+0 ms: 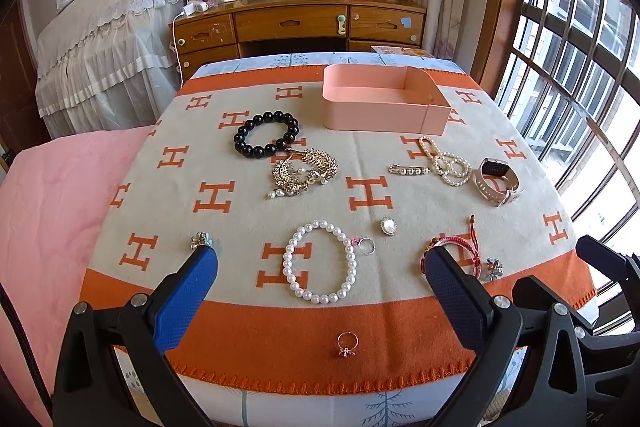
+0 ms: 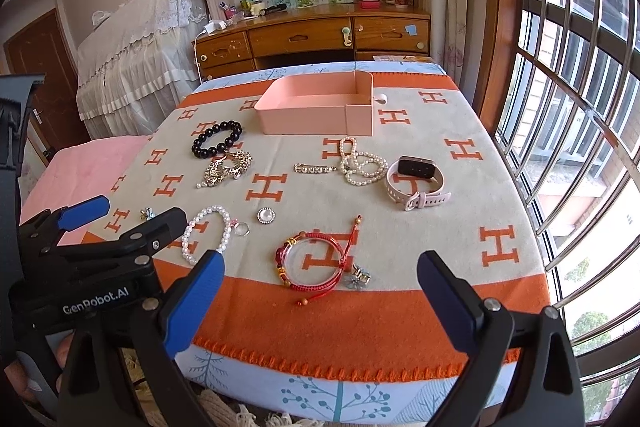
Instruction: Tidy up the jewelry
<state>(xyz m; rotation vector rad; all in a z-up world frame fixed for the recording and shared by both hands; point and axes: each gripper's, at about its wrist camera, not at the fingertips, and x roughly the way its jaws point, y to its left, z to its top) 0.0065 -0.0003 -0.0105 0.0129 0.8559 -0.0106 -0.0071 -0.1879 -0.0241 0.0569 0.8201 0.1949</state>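
Note:
A pink tray [image 1: 384,111] [image 2: 316,115] stands empty at the far side of the orange-and-cream cloth. Jewelry lies loose on the cloth: a black bead bracelet [image 1: 266,140], a gold brooch [image 1: 304,171], a pearl necklace [image 1: 446,163], a pink watch [image 1: 498,183] [image 2: 416,183], a white pearl bracelet [image 1: 320,261], a red cord bracelet [image 2: 316,263], small rings and pins. My left gripper [image 1: 320,267] is open and empty above the pearl bracelet. My right gripper [image 2: 320,277] is open and empty above the red bracelet.
The cloth's front edge [image 1: 320,383] is close below me. A pink bed cover [image 1: 48,211] lies left, a wooden desk [image 1: 300,23] stands behind, and a barred window [image 1: 580,67] is on the right. The left gripper's body [image 2: 100,251] shows in the right wrist view.

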